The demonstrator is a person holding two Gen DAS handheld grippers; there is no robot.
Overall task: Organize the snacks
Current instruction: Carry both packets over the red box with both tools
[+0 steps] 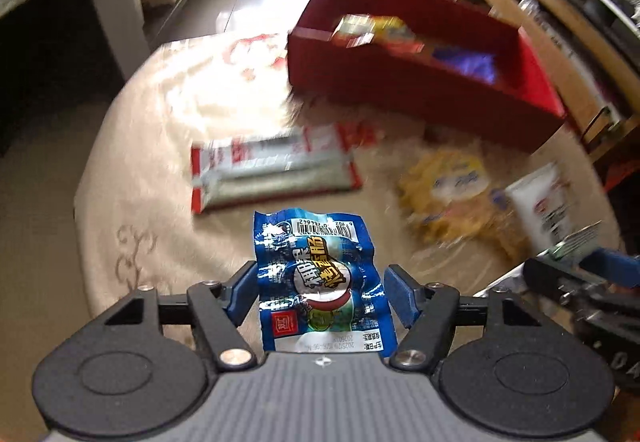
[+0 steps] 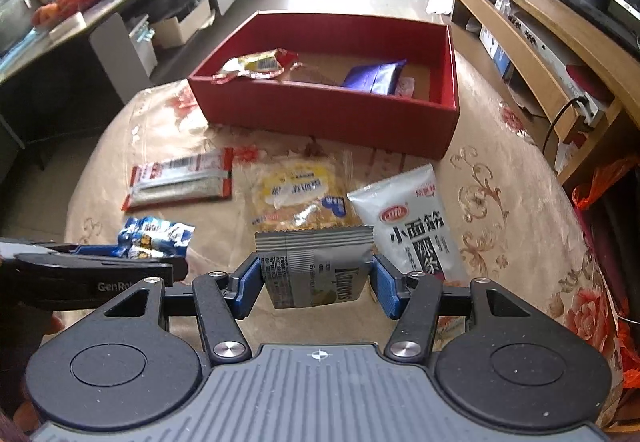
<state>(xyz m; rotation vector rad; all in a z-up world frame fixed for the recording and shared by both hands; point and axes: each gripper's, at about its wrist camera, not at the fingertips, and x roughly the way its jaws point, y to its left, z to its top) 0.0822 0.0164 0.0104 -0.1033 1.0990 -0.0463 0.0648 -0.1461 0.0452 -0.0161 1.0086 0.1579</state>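
My left gripper [image 1: 322, 276] is shut on a blue snack packet [image 1: 316, 242], which hangs clear of the tablecloth. The right wrist view shows that gripper [image 2: 132, 262] low on the left with the same blue packet [image 2: 156, 238]. My right gripper [image 2: 316, 268] is shut on a grey foil packet [image 2: 320, 246], held above the table. An open red box [image 2: 320, 113] stands beyond both, also blurred in the left wrist view [image 1: 420, 101]. It holds a yellow-red packet [image 2: 256, 65] and a purple packet [image 2: 376, 77].
On the floral tablecloth [image 2: 500, 177] lie a red-edged clear packet [image 2: 180, 177], a yellow biscuit packet [image 2: 300, 193] and a white packet [image 2: 412, 222]. A wooden TV cabinet [image 2: 520, 21] runs along the right. A dark cluttered counter [image 2: 80, 1] stands to the left.
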